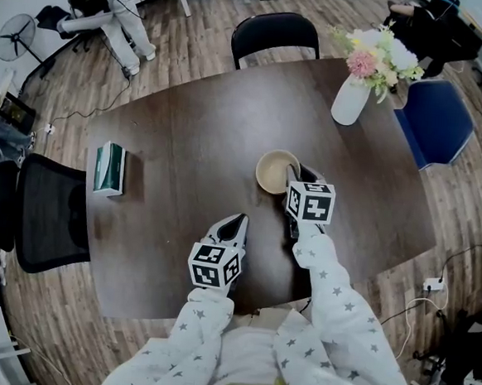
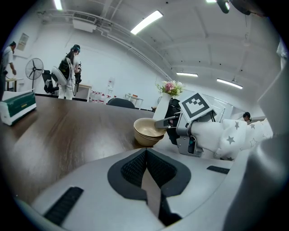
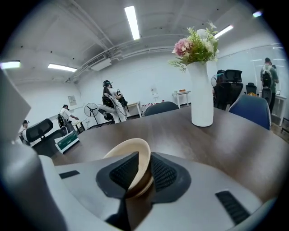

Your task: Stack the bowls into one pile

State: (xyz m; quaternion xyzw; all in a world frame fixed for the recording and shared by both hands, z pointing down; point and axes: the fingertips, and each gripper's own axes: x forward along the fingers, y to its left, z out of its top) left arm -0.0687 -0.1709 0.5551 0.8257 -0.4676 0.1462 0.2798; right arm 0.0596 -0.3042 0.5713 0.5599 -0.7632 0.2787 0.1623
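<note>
On the dark bench [image 1: 188,125], the right tongs [image 1: 294,177] loosely straddle the stacked bowls' [image 1: 272,172] rim, while the left tongs [image 1: 237,222], at seven o'clock, sit closed.

My sleeves [image 1: 341,320] are pale grey, printed all over with darker stars. The left gripper [image 1: 239,220] and right gripper [image 1: 295,173] are light grey shells with black ribbed pads [image 2: 132,168]. Each carries a cube [image 1: 215,265] of black-and-white square markers.
</note>
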